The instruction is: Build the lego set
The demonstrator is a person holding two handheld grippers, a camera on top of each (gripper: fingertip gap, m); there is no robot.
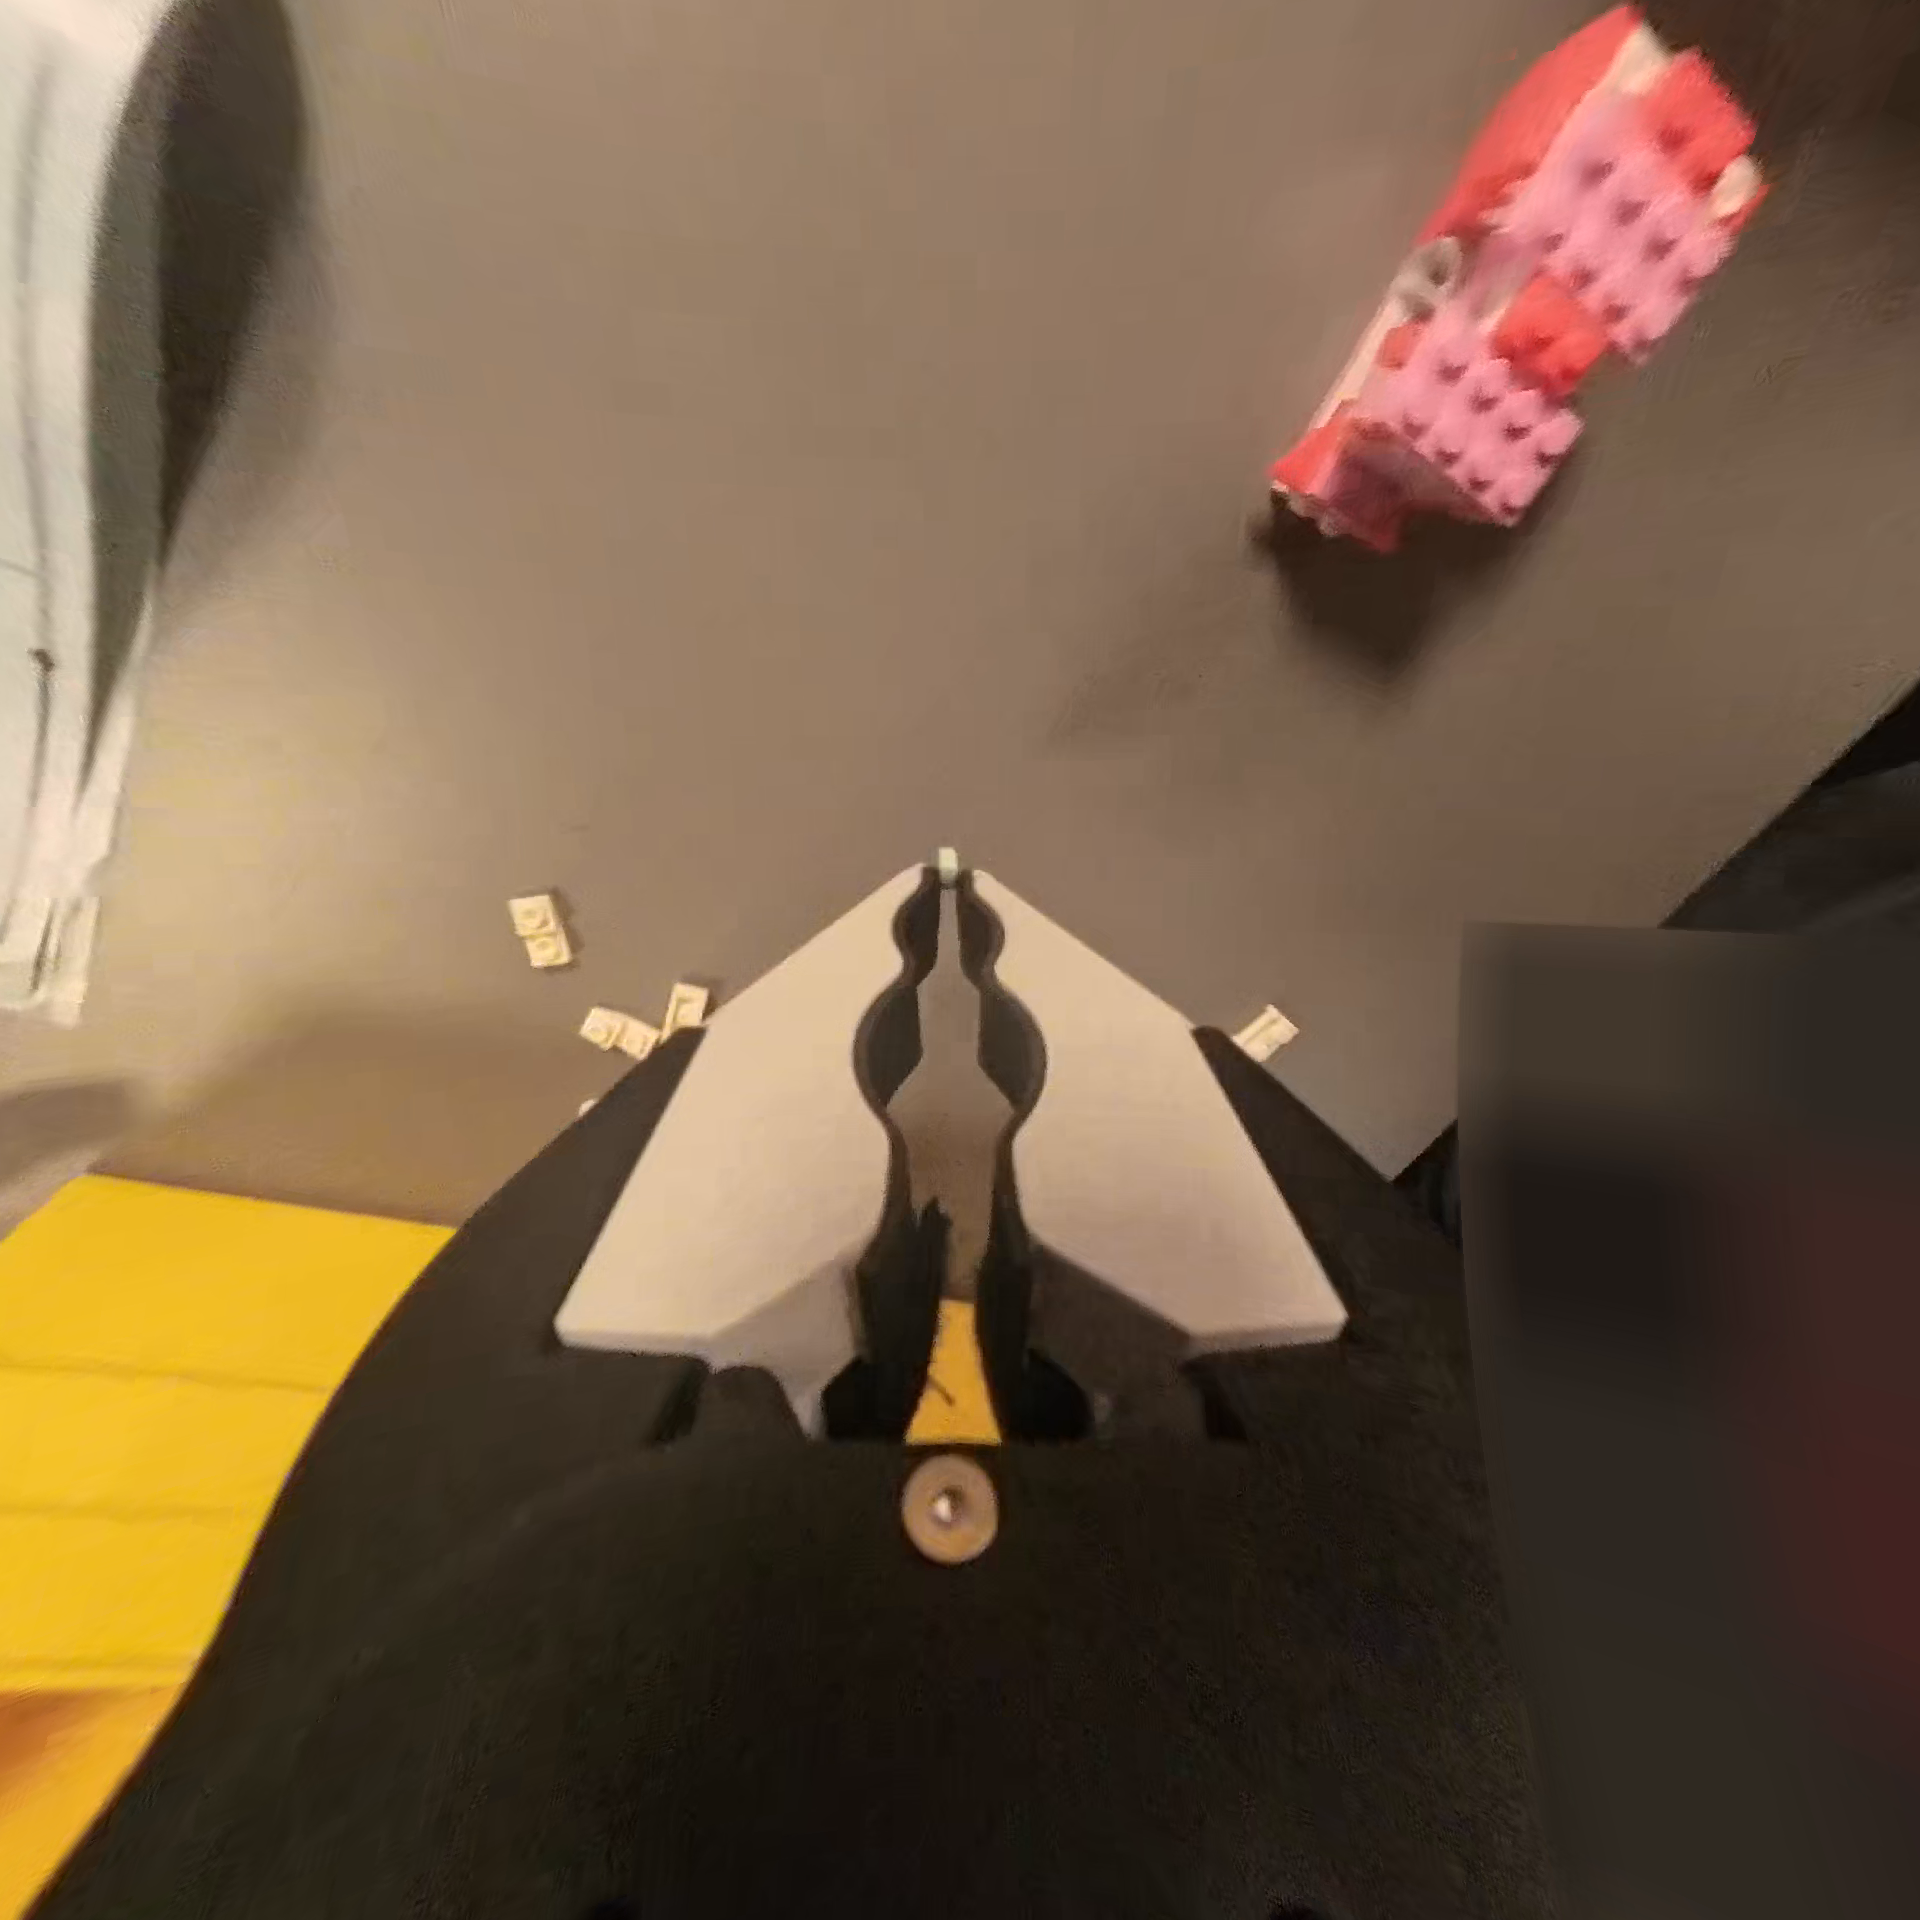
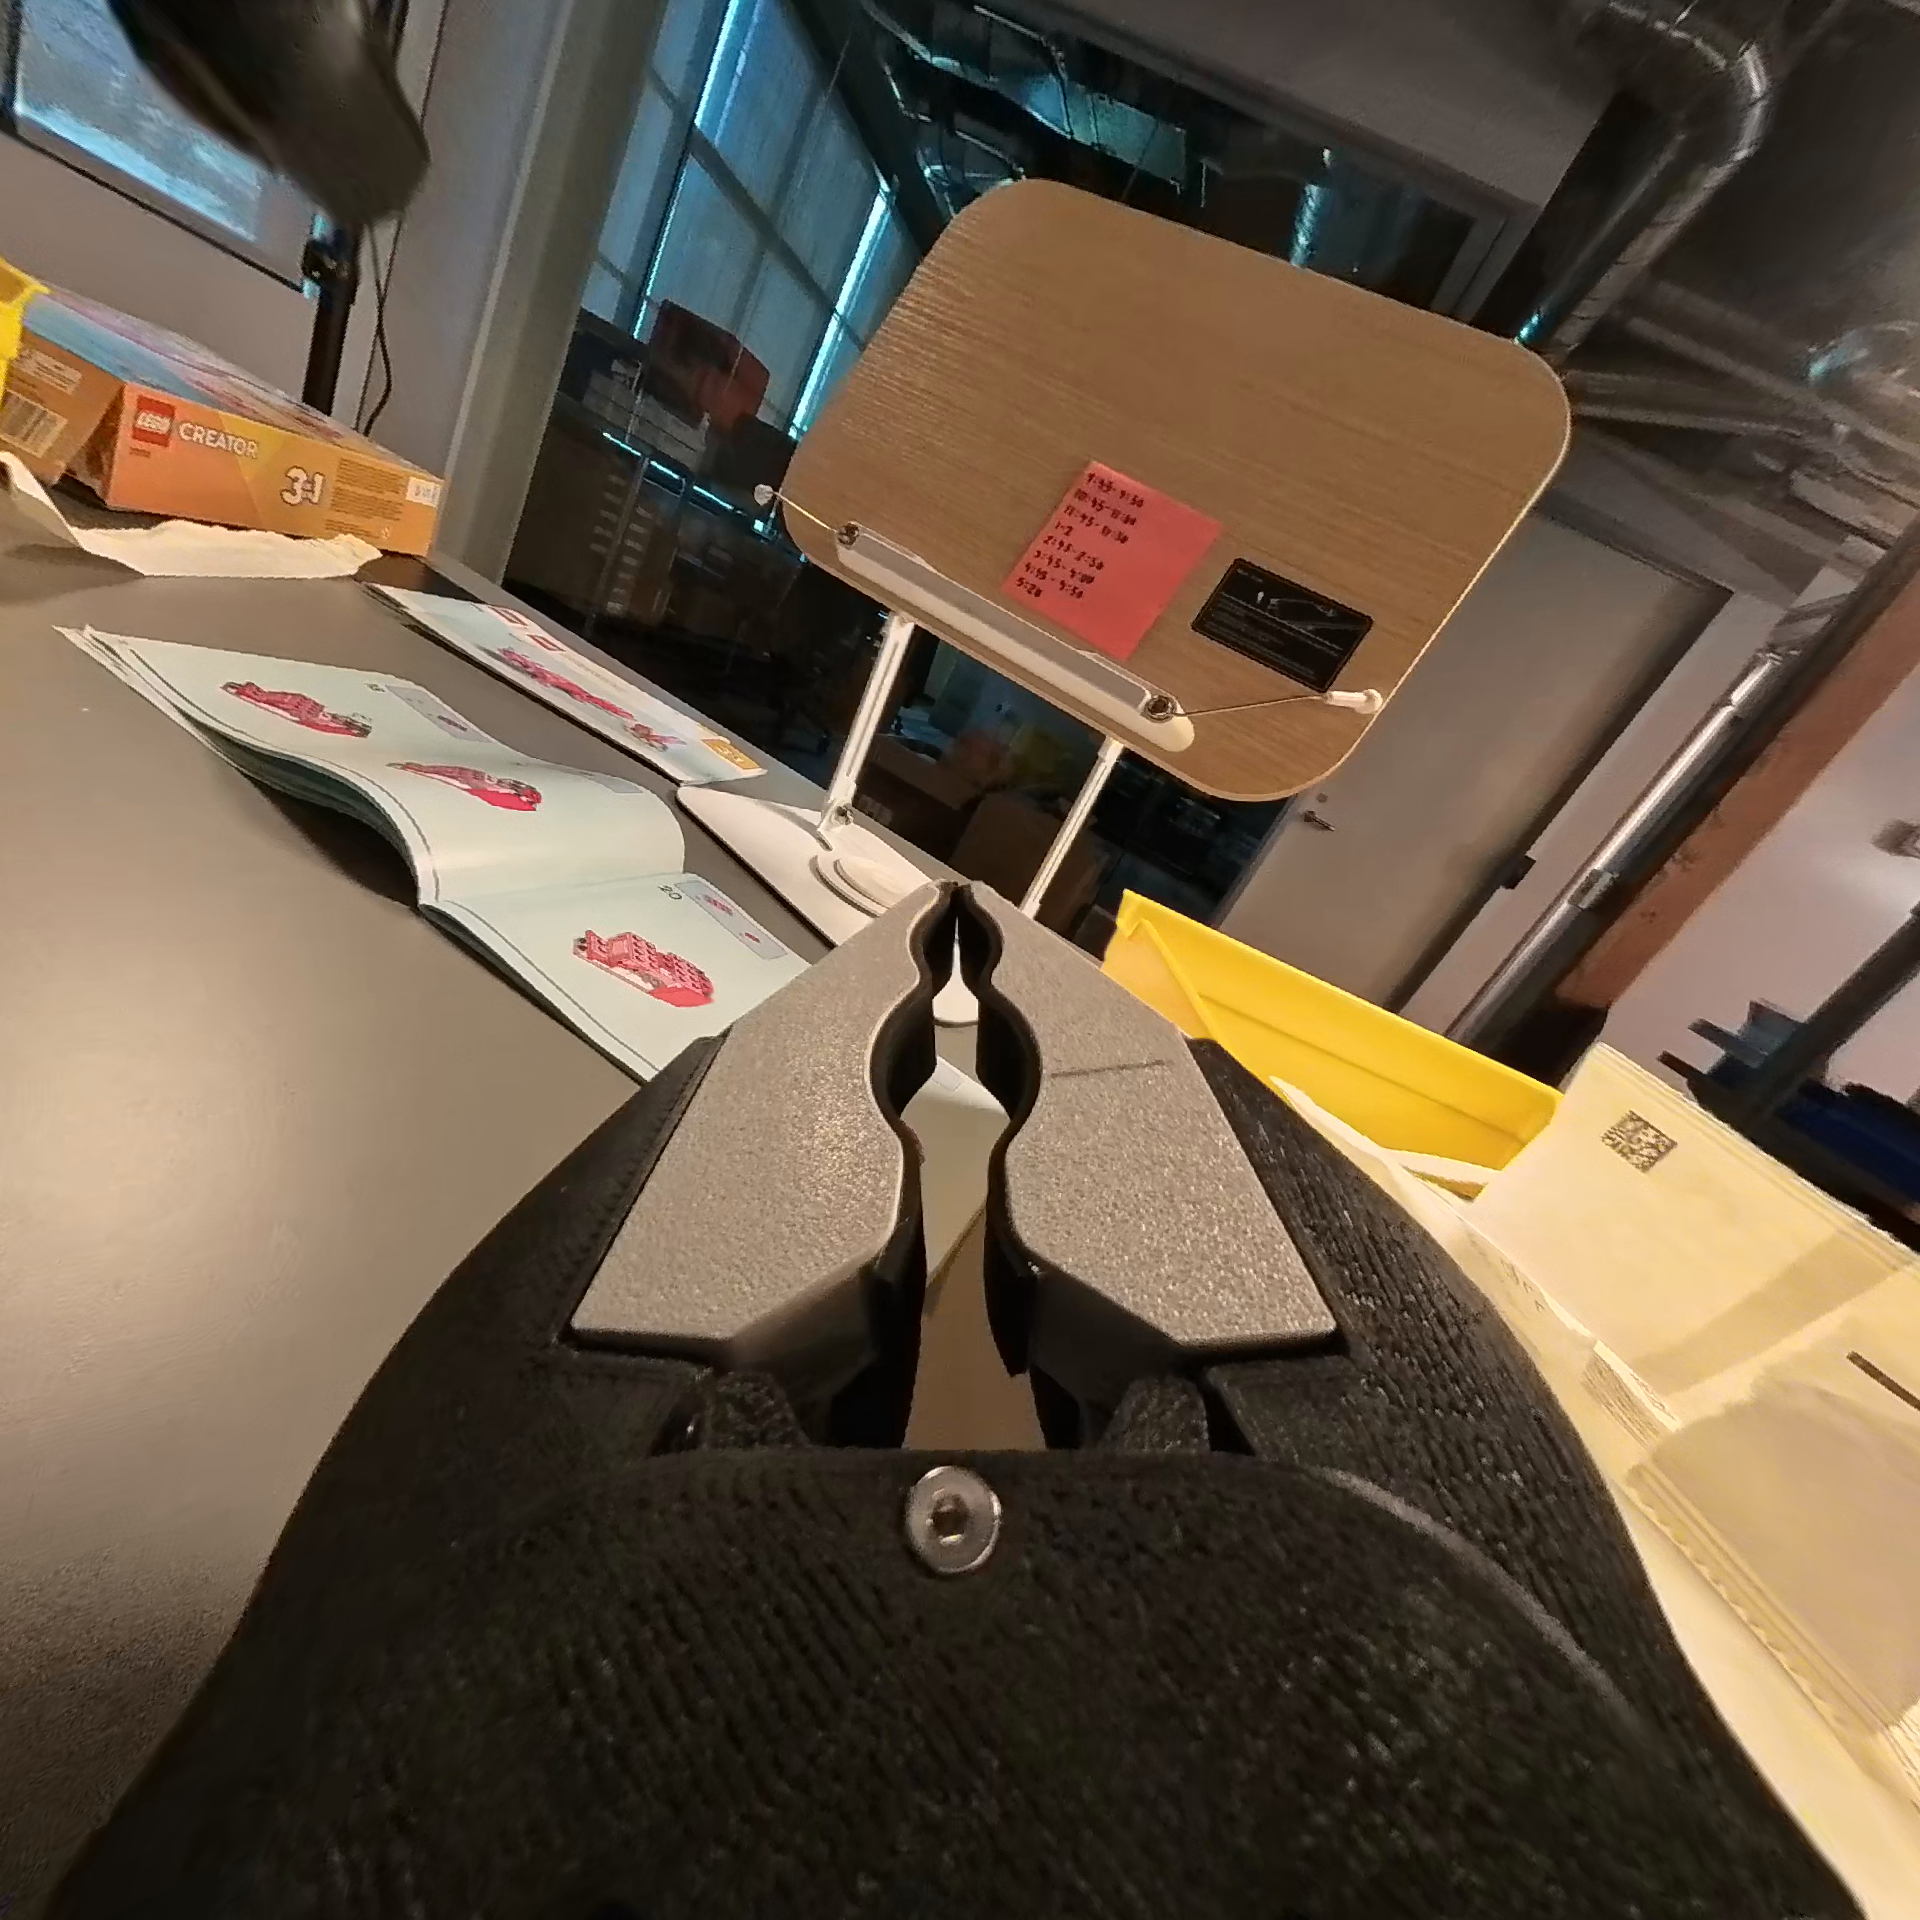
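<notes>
The left gripper pinches a tiny pale brick at its very fingertips above the grey table, a light, hard, slippery-looking piece best nipped across its flat sides, while the right gripper is pressed together.

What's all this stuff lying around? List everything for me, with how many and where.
Brick model: one, red and pink, far right on table.
Plates: about five, cream, loose beside left jaws.
Tiny piece: one, pale, pinched at left jaws' tips.
Table: one, grey.
Booklets: two, light blue, one open.
Box: one, orange, far left.
Stand: one, wooden, pink note on it.
Bin: one, yellow, right.
Left gripper: jaws closed on tiny piece.
Right gripper: jaws shut, empty.
</notes>
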